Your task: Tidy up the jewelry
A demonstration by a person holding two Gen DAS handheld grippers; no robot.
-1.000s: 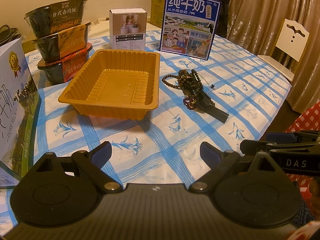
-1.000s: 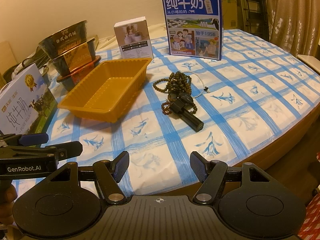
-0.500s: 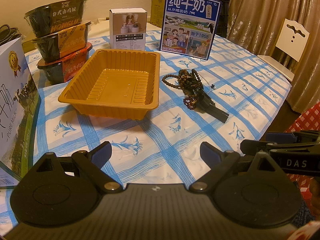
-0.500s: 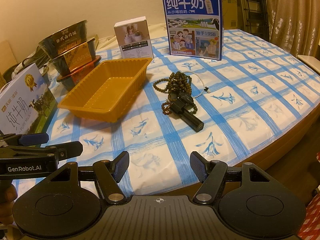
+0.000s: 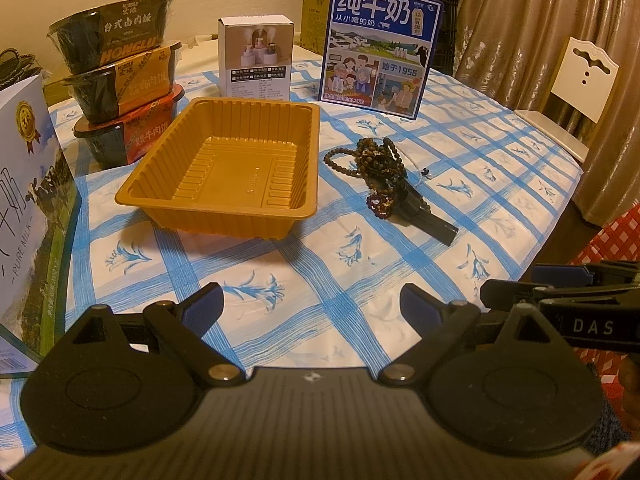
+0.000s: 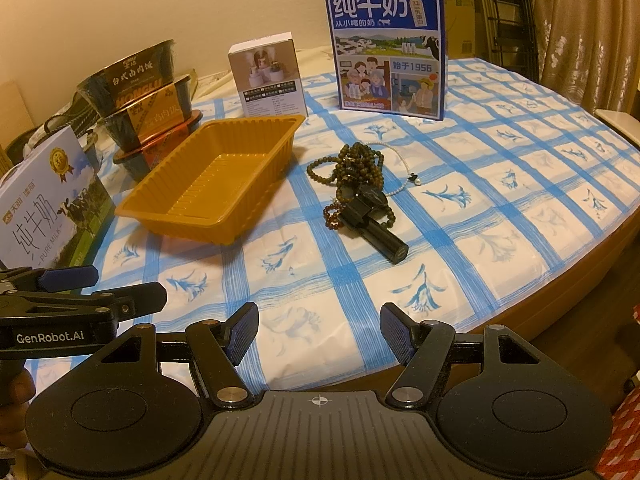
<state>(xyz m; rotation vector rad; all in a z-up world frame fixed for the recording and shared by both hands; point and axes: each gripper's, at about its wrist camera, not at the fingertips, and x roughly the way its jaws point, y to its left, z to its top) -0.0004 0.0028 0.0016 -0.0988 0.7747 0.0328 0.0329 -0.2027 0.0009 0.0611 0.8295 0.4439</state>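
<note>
A pile of brown bead strings (image 5: 376, 164) (image 6: 358, 172) lies on the blue-checked tablecloth, tangled with a black cylindrical object (image 5: 426, 220) (image 6: 378, 232) and a thin white bead chain (image 6: 400, 188). An empty orange plastic tray (image 5: 224, 168) (image 6: 216, 184) stands just left of the pile. My left gripper (image 5: 312, 308) is open and empty above the near table edge. My right gripper (image 6: 318, 332) is open and empty, also at the near edge, well short of the beads. Each gripper shows at the side of the other's view.
Three stacked instant-noodle bowls (image 5: 120, 76) stand at the left rear. A small white box (image 5: 256, 60) and a blue milk carton (image 5: 380, 44) stand behind the tray. A second milk box (image 5: 28, 216) stands at the near left. A white chair (image 5: 576, 88) is beyond the table's right edge.
</note>
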